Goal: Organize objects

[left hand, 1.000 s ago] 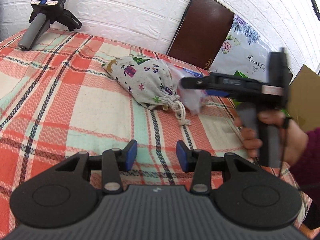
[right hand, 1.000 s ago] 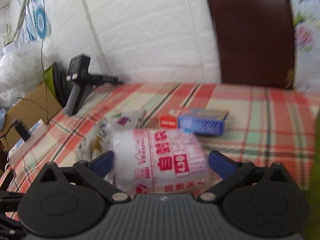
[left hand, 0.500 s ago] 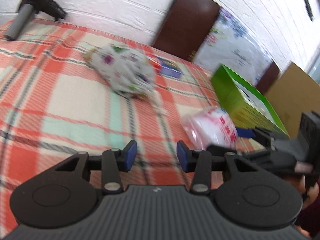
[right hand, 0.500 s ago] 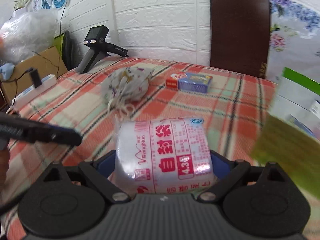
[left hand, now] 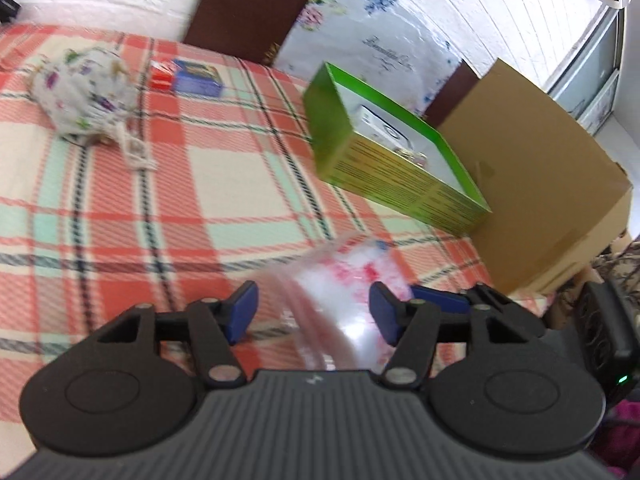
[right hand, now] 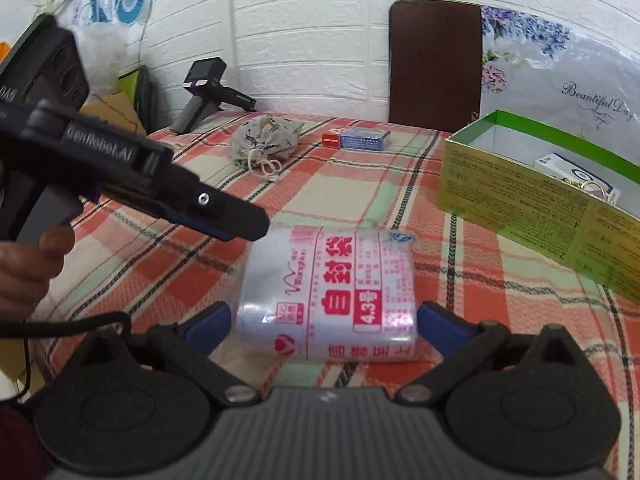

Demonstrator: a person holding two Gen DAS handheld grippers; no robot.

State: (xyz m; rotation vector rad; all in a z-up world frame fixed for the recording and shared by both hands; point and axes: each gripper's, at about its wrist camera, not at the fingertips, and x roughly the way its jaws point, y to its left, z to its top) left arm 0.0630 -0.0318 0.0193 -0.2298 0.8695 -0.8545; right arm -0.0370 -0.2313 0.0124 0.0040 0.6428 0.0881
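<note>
The right tongs [right hand: 324, 324] stood wide, their blue pads on either side of the clear plastic roll of zip bags with red print [right hand: 328, 296]. The pads lay at the roll's ends, but the right wrist view did not settle whether they pressed on it. The roll sat low over the red, cream and mint plaid-covered surface [right hand: 360, 184]; whether it rested there could not be told.

The left tongs [left hand: 312, 312] had just been opening and stood partly apart. In the left wrist view the roll appeared between their blue pads as a motion-blurred smear, its print unreadable; no pad was seen to press on it. In the right wrist view only one dark finger of the left tongs showed, its tip just beside the roll's far left corner, with a hand [right hand: 28, 264] cut off at the frame edge.

The open green cardboard box [right hand: 536, 196] stood to the right, its contents partly hidden by its wall. Farther back lay a printed cloth drawstring pouch [right hand: 266, 140] and a small blue and red carton [right hand: 358, 138], well apart from the roll.
</note>
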